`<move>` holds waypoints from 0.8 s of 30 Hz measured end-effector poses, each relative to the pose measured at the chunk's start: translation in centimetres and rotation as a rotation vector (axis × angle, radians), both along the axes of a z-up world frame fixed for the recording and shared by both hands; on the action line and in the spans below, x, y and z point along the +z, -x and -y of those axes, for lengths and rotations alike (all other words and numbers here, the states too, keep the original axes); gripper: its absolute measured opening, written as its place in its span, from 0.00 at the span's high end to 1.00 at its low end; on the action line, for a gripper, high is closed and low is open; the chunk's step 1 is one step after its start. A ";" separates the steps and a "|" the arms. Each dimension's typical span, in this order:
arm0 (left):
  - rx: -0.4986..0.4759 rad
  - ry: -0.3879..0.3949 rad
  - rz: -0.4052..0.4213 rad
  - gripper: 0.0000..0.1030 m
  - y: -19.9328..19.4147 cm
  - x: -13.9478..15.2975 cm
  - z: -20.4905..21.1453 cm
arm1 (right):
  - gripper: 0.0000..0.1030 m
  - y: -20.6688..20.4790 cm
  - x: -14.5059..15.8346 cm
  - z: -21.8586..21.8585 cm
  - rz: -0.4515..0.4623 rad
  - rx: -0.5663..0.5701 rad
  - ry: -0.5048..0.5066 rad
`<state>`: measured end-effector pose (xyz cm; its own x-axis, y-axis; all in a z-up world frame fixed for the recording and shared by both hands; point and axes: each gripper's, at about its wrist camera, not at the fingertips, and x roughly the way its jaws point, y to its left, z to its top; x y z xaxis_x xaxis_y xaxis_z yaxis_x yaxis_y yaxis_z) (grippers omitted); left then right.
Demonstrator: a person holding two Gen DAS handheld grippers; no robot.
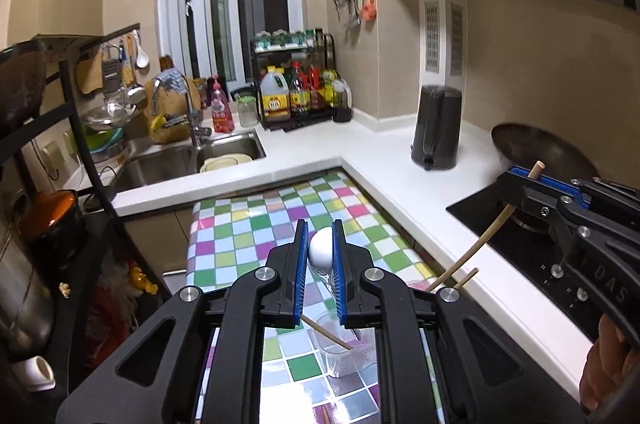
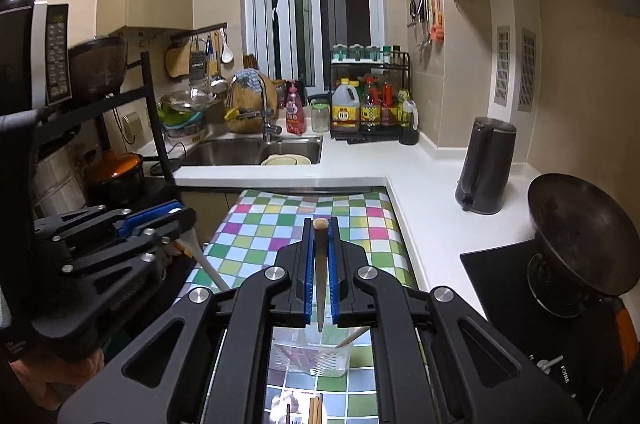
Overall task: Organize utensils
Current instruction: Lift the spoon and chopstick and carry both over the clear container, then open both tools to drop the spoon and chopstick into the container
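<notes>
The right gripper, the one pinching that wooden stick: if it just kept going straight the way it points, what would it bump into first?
The right gripper, holding a chopstick, is tilted down toward the checkered table. Straight on, it would probably reach the tablecloth first, short of the white counter; depth is hard to judge through the fisheye lens.

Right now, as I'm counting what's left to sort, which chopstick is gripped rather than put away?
The chopstick clamped in the right hand-held gripper; another leans in the clear cup, and loose chopsticks lie on the checkered cloth.
</notes>
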<state>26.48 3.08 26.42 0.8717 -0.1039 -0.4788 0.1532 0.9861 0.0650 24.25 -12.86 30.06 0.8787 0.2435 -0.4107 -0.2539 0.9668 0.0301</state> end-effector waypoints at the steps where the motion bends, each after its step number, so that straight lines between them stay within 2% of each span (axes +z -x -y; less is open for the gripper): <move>1: -0.002 -0.012 -0.021 0.89 -0.9 -0.9 0.4 | 0.94 -0.6 -0.9 -0.1 -0.012 -0.002 0.010; 6: -0.011 -0.053 -0.116 0.88 -4.7 -5.1 1.3 | 0.94 -2.3 -4.9 -0.4 -0.060 0.017 0.024; 10: -0.034 -0.083 -0.189 0.88 -5.9 -8.0 1.8 | 0.94 -3.7 -7.7 -0.2 -0.128 0.017 0.016; 12: -0.041 -0.073 -0.220 0.88 -6.2 -8.9 1.7 | 0.94 -3.8 -8.5 -0.4 -0.152 0.034 0.015; 15: -0.066 0.000 -0.251 0.86 -6.4 -9.4 1.0 | 0.90 -3.5 -9.0 -0.8 -0.155 0.038 0.034; 17: -0.071 0.030 -0.231 0.75 -6.2 -9.0 0.6 | 0.90 -3.1 -9.0 -0.8 -0.157 0.040 0.032; 18: -0.074 0.041 -0.211 0.69 -5.7 -8.6 0.4 | 0.85 -2.9 -8.8 -0.7 -0.156 0.037 0.031; 19: -0.081 0.057 -0.193 0.68 -5.2 -8.0 0.0 | 0.78 -2.5 -8.6 -0.5 -0.147 0.028 0.033; 24: -0.080 0.146 -0.117 0.67 -1.8 -5.6 -1.9 | 0.73 1.2 -6.3 0.5 -0.051 0.015 0.035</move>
<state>28.28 4.98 20.85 0.7969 -0.2467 -0.5514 0.2297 0.9680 -0.1010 23.02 -13.33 23.75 0.8528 0.2409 -0.4633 -0.2669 0.9637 0.0099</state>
